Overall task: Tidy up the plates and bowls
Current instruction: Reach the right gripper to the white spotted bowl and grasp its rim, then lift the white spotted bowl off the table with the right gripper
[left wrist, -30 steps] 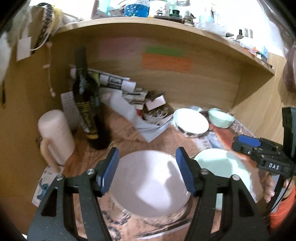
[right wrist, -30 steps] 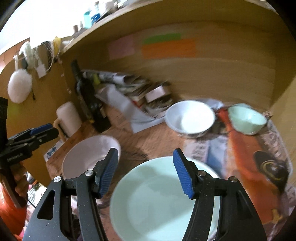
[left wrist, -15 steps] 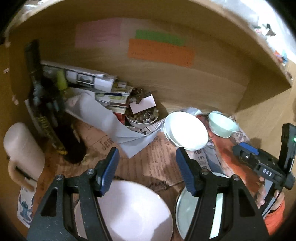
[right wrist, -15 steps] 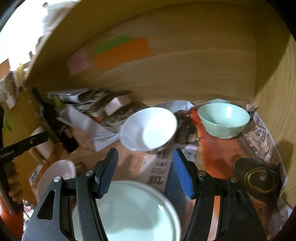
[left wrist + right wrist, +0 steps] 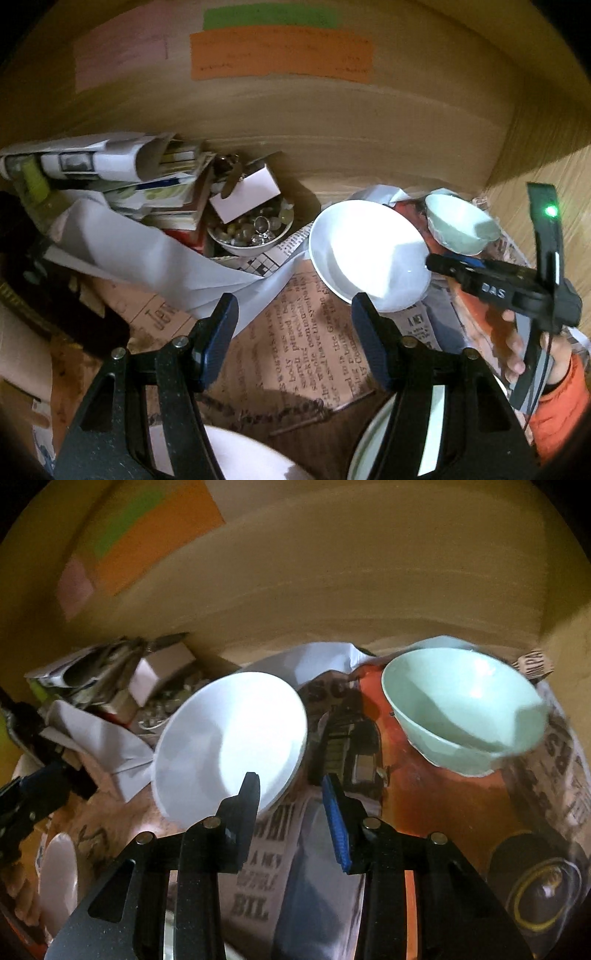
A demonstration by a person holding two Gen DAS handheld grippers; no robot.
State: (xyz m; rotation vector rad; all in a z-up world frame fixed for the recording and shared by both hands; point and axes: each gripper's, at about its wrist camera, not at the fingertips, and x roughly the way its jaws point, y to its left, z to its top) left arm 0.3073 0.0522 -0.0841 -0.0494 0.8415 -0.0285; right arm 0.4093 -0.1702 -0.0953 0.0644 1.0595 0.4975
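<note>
Beyond right tongs (image 5: 290,805): white bowl (image 5: 229,738).

Your two wrist cameras both look steeply down and forward at the white bowl (image 5: 369,254) (image 5: 229,738), the right one nearer and from its right, the left from its left, sharing it and the green bowl (image 5: 461,225) (image 5: 461,709) behind.

White bowl (image 5: 229,738): we see smooth, glossy glaze.
Green bowl (image 5: 461,705): glossy too.
Back wall (image 5: 332,118): we see matt wood.
Table cover (image 5: 295,350): printed newspaper.
</note>
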